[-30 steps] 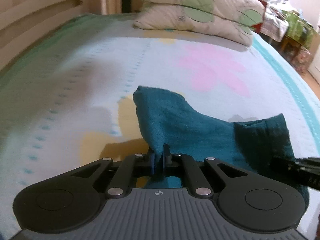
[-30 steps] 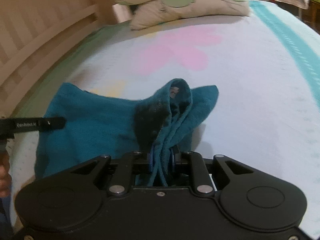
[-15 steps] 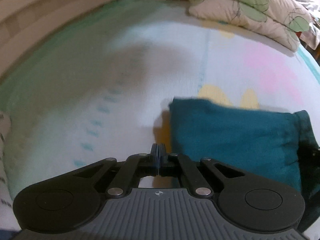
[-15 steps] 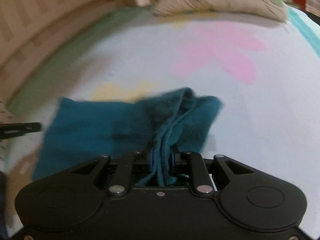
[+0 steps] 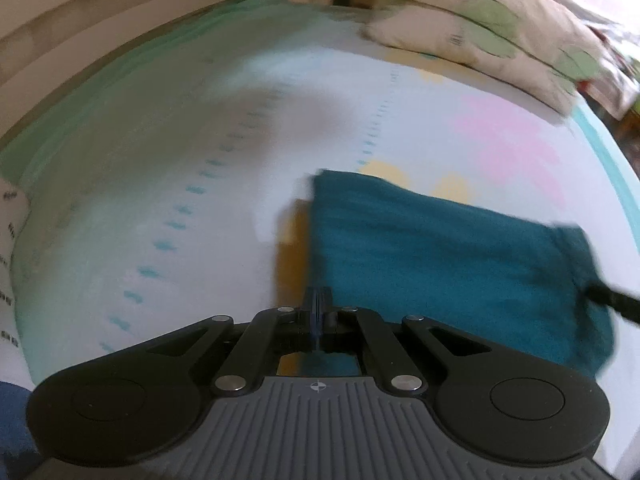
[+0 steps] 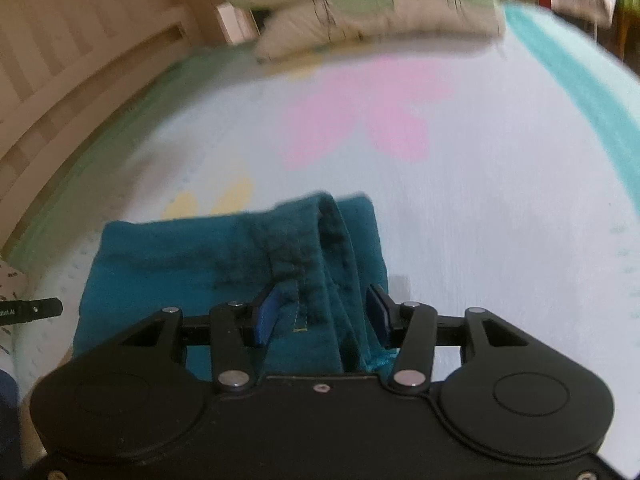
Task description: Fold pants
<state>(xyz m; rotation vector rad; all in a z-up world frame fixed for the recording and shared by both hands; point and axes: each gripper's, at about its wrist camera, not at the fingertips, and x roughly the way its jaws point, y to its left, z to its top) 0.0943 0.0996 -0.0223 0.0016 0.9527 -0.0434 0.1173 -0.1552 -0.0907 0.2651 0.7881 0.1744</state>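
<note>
The right gripper has its jaws spread wide around the bunched end of the folded teal fabric pants, having let go since half a second ago; the left gripper is closed on nothing, just beside their other edge. The pants lie flat on the pale flower-print bedsheet. Lifting away carelessly could snag that bunched end and undo the fold

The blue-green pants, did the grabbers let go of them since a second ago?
Yes, both did. The left gripper let go first and now sits shut at the pants' left edge, holding nothing. The right gripper has just opened, its blue pads apart around the bunched waistband. The teal pants dropped from a raised bunch into a flat folded rectangle. The flowery bedsheet and pillows stayed put.
</note>
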